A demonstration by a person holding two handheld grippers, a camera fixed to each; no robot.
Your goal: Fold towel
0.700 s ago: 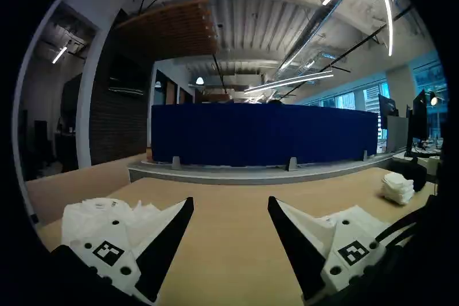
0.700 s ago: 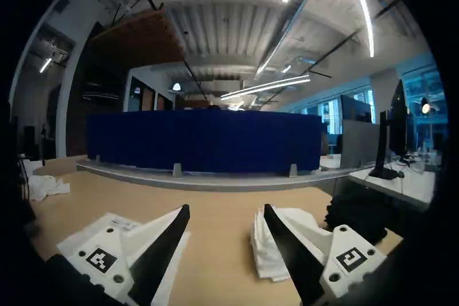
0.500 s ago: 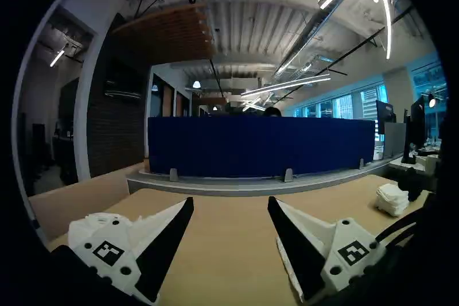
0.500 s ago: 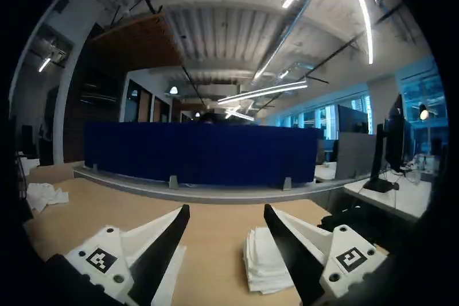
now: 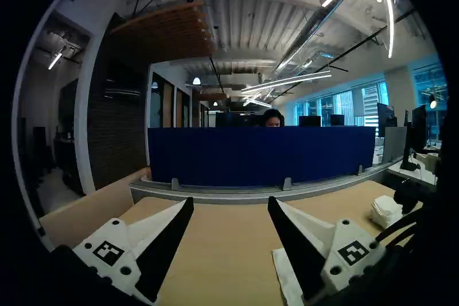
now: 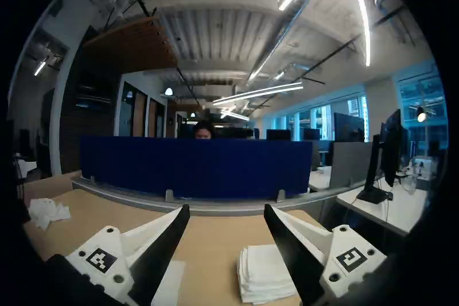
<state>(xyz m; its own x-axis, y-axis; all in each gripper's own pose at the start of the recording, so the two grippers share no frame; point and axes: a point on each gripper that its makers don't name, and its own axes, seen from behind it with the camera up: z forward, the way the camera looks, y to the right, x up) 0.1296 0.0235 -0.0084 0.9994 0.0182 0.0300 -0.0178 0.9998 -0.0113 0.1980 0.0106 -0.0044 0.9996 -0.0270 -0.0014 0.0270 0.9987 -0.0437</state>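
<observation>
In the left gripper view my left gripper hangs open over the wooden table, nothing between its fingers. A corner of a flat white towel lies below its right finger. A folded white stack sits far right. In the right gripper view my right gripper is also open and holds nothing. A stack of folded white towels lies just under its right finger, and an edge of the flat towel shows beneath its left finger. A crumpled white towel rests at the far left.
A blue partition on a grey rail closes off the table's far side, with a person's head behind it. A neighbouring white desk with a monitor stands to the right. A dark object sits by the folded stack.
Both grippers have risen above the table; the partition sits lower in both views and a head now shows behind it. The crumpled towel by the left gripper's left finger has dropped from sight.
</observation>
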